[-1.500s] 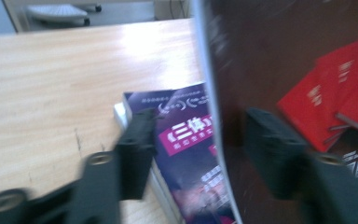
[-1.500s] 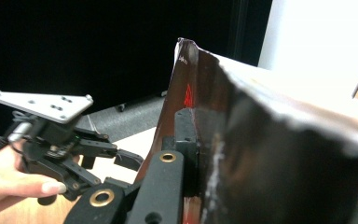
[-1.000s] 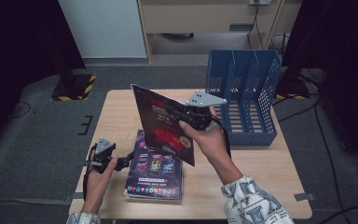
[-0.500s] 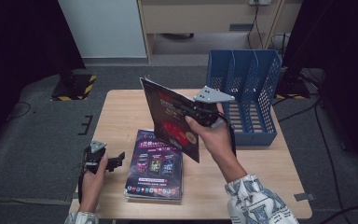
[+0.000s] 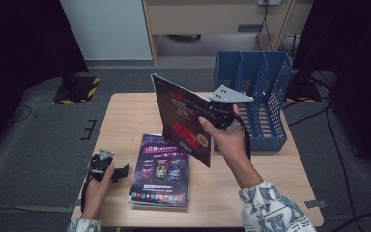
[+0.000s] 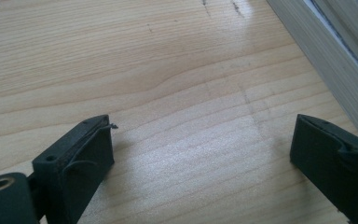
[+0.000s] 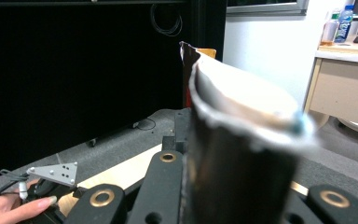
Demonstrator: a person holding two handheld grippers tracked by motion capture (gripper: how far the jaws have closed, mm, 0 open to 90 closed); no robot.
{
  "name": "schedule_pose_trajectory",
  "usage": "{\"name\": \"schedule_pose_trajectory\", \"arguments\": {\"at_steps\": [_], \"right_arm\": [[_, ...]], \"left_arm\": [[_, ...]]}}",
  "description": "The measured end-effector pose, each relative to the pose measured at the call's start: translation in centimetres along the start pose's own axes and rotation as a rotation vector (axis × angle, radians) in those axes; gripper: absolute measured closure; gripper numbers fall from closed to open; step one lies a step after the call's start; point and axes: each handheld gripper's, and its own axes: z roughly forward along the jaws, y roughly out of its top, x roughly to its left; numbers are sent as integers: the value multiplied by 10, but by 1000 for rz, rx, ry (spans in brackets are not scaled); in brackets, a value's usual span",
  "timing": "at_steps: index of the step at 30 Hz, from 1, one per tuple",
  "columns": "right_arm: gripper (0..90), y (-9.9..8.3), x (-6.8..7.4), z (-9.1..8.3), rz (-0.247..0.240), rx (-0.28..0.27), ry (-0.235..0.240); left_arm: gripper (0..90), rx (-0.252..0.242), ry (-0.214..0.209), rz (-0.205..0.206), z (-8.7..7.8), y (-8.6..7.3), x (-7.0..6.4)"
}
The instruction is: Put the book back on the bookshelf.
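A dark magazine with red print [image 5: 181, 121] is held up, tilted, above the table's middle. My right gripper [image 5: 208, 113] is shut on its right edge, and in the right gripper view the magazine [image 7: 235, 154] curves up between the jaws. A stack of magazines [image 5: 160, 170] lies flat on the wooden table [image 5: 125, 116] below it. Low by the table's left front edge, my left gripper [image 5: 124, 170] stands open and empty, pointing at the stack. In the left gripper view my left gripper [image 6: 200, 140] hovers over bare wood, with the stack's edge [image 6: 326, 51] at the upper right.
A blue slotted file rack [image 5: 258, 94] stands at the table's back right, just beyond the right hand. The far left of the table is bare wood. Dark floor and black stands surround the table; a desk and a white panel stand behind.
The right gripper has carried the magazine up and to the right, nearer the rack, and tilted it more upright. The left gripper has drawn back slightly from the stack.
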Motion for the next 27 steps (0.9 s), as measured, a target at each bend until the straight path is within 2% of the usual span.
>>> {"name": "schedule_pose_trajectory", "arguments": {"at_steps": [9,27], "right_arm": [[868,8,-7,-8,4,-1,-27],[869,32,-16,-26,12,-20,-73]], "left_arm": [[14,-26,-6,1,2,-2,-2],[11,-24,-8,5,2,-2,-2]]}}
